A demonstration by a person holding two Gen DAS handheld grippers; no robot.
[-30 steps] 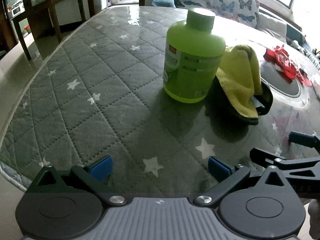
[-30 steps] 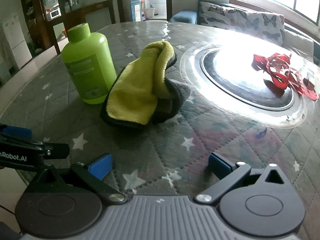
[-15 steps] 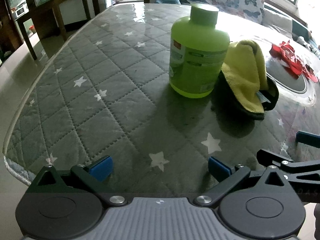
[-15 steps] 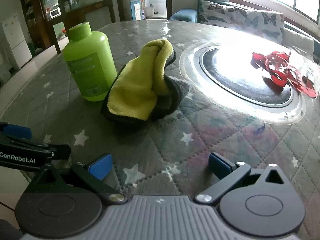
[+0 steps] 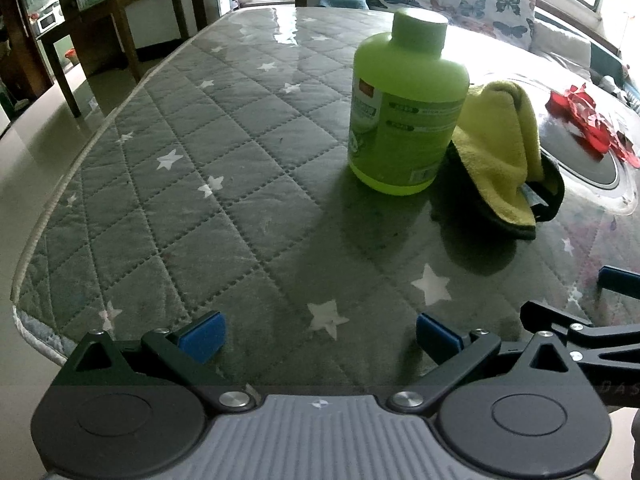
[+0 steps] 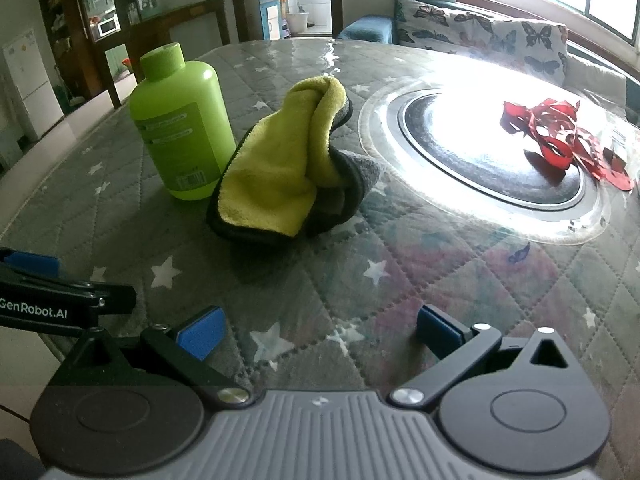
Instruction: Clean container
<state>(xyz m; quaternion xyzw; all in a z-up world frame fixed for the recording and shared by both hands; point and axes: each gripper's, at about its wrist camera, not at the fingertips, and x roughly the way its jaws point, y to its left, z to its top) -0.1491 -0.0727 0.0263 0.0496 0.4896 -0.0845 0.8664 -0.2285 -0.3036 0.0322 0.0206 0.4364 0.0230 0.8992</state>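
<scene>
Green bottle (image 5: 408, 108) is standing upright on the quilted table (image 5: 208, 216), touching the yellow cloth (image 5: 500, 152); left gripper (image 5: 318, 332) and right gripper (image 6: 318, 330) are hovering short of it, jaws apart, holding nothing.

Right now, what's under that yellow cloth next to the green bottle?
The yellow cloth is bunched over its own grey backing, lying on the quilted table cover beside the green bottle. Its folds hide whatever might sit beneath; I cannot tell.
</scene>
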